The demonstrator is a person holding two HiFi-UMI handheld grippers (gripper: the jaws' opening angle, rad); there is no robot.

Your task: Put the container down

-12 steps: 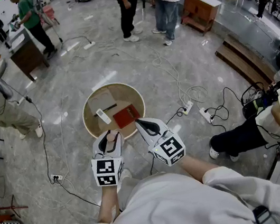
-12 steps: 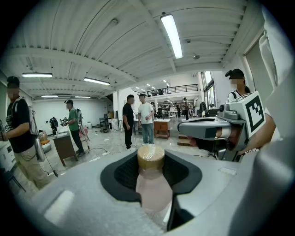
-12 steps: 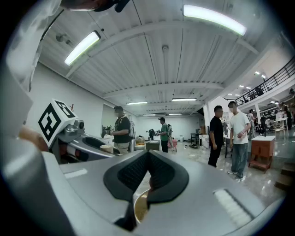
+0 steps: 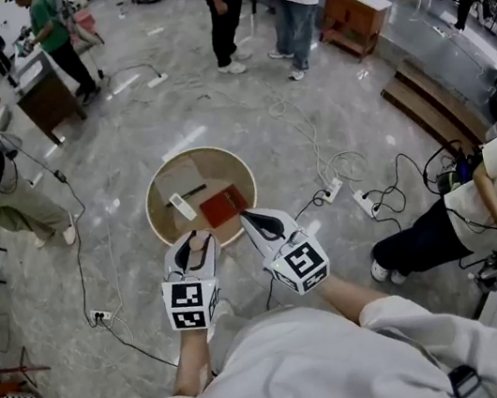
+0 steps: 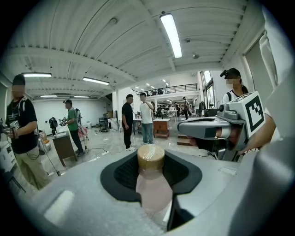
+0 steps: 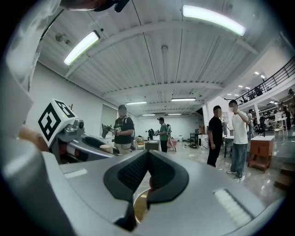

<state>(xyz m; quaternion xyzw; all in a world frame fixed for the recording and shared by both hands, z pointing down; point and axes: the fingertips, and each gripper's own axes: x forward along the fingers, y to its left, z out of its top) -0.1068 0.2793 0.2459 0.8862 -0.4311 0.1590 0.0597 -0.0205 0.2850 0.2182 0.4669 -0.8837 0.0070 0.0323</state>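
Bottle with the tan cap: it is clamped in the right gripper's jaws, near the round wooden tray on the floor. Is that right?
Wrong gripper. The bottle with the tan cap is clamped in the jaws of the left gripper, near the round wooden tray on the floor. The left gripper view shows it between those jaws; the right gripper holds nothing.

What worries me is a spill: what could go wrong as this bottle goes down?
1. The left gripper holds the bottle roughly above the near edge of the round wooden table. Lowered there, it may catch the raised rim and tip.
2. The white remote and red book lie on the near part of the table. If the bottle's base lands on either, it would likely topple.
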